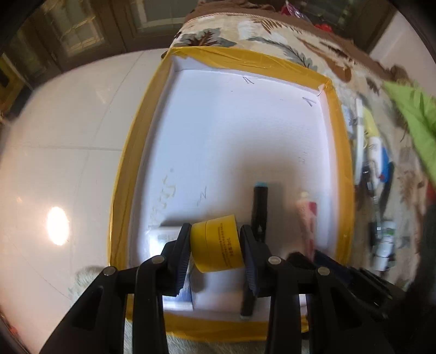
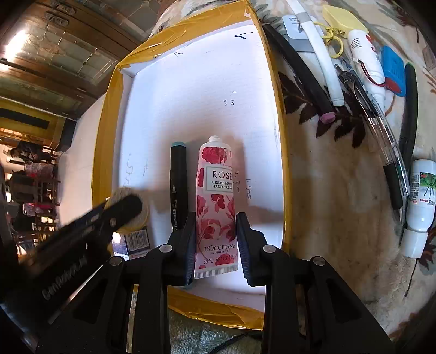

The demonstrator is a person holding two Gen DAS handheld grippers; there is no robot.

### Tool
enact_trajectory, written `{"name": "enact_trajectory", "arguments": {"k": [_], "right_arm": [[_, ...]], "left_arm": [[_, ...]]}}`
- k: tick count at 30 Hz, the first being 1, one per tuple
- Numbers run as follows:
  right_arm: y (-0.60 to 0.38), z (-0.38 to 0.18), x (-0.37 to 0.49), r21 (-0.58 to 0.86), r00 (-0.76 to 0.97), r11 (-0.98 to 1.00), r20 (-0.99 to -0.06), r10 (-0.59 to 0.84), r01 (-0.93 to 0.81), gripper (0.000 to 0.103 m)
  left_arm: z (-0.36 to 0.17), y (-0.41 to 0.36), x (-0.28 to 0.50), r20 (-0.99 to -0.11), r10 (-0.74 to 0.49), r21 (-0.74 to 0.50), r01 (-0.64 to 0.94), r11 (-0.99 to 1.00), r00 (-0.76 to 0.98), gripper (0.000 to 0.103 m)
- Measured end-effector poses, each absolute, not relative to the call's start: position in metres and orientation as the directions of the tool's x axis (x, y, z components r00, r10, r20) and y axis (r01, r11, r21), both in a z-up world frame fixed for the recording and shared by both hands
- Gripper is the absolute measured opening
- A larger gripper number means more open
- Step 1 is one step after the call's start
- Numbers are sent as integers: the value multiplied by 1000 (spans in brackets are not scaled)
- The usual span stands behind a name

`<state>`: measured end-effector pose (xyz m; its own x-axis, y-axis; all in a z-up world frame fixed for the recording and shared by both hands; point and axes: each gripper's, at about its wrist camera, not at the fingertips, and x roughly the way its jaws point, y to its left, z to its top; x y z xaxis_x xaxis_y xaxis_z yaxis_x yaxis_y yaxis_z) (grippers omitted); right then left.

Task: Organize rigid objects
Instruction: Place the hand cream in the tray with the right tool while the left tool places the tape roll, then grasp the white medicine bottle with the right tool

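A white tray [image 1: 231, 130] with a yellow taped rim lies on a floral cloth. My left gripper [image 1: 215, 231] is shut on a small yellow jar [image 1: 216, 245], held low over the tray's near left part. In the right wrist view that jar [image 2: 137, 215] shows behind the left gripper's blurred black finger. My right gripper [image 2: 216, 217] is shut on a pink rose hand cream tube [image 2: 216, 196], its nozzle pointing away, low over the tray [image 2: 190, 95]. A black marker [image 2: 178, 185] lies in the tray just left of the tube. The left wrist view shows the marker [image 1: 260, 207] and the blurred tube [image 1: 308, 217].
A small printed box [image 2: 136, 239] lies in the tray's near left corner. Right of the tray, several pens, a black marker with a pink end [image 2: 302, 73], white bottles [image 2: 421, 207], a yellow case [image 2: 340, 17] and a blue item [image 2: 392, 68] lie on the cloth. White floor lies left of the tray.
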<state>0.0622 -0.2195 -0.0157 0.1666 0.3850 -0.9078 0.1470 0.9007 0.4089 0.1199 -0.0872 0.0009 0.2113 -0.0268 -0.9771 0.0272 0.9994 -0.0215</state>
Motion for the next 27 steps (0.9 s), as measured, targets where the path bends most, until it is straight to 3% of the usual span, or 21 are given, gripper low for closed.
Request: {"name": "enact_trajectory", "arguments": {"k": [6, 11, 15, 16, 19, 24, 27], "right_arm": [[-214, -21, 60, 405, 152, 900, -911, 383, 159, 28], [-207, -20, 66, 419, 150, 895, -905, 399, 150, 29], [-209, -13, 68, 455, 177, 878, -886, 429, 147, 30], [-210, -10, 68, 461, 191, 875, -881, 432, 146, 33], [-219, -2, 67, 483, 239, 860, -865, 441, 162, 59], [-223, -1, 66, 533, 233, 828, -840, 490, 177, 60], [-234, 21, 61, 548, 329, 819, -815, 477, 171, 60]], "left_arm": [[-29, -86, 126, -992, 2, 8, 49, 999, 128, 35], [-28, -67, 117, -982, -121, -121, 9, 993, 142, 37], [-15, -41, 105, -946, -269, -283, -57, 957, 184, 54], [-11, -33, 100, -931, -302, -324, -84, 942, 208, 55], [-8, -14, 85, -895, -384, -419, -136, 898, 227, 61], [5, -5, 70, -869, -399, -455, -152, 878, 294, 61], [22, -18, 63, -835, -432, -501, -143, 854, 341, 61]]}}
